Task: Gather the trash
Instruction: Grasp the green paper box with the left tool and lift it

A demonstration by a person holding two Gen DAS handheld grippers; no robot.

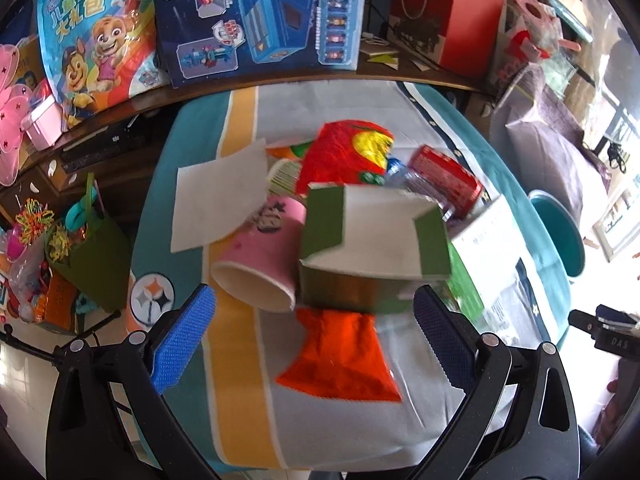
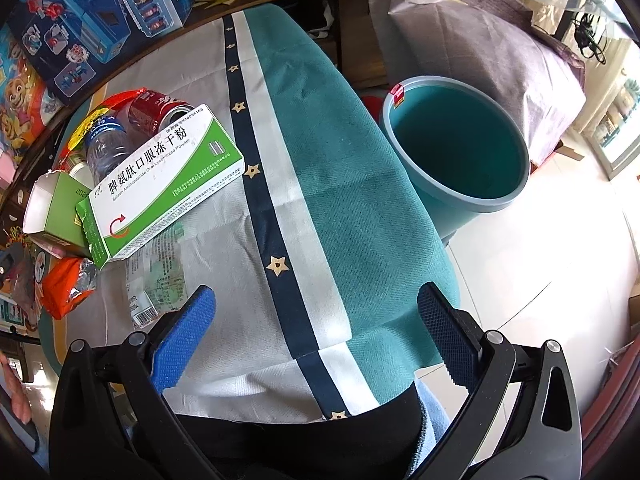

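Both the left gripper (image 1: 314, 322) and right gripper (image 2: 316, 320) hang wide apart and empty above the table (image 2: 360, 208), where trash (image 1: 372, 236) lies heaped, the bin (image 2: 456, 148) beside it.

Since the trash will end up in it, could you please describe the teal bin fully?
The teal bin is a round plastic bucket with a paler rolled rim and a small red sticker on its far lip. It stands upright on the pale tiled floor beside the cloth-covered table, looks empty, and nothing visibly touches it.
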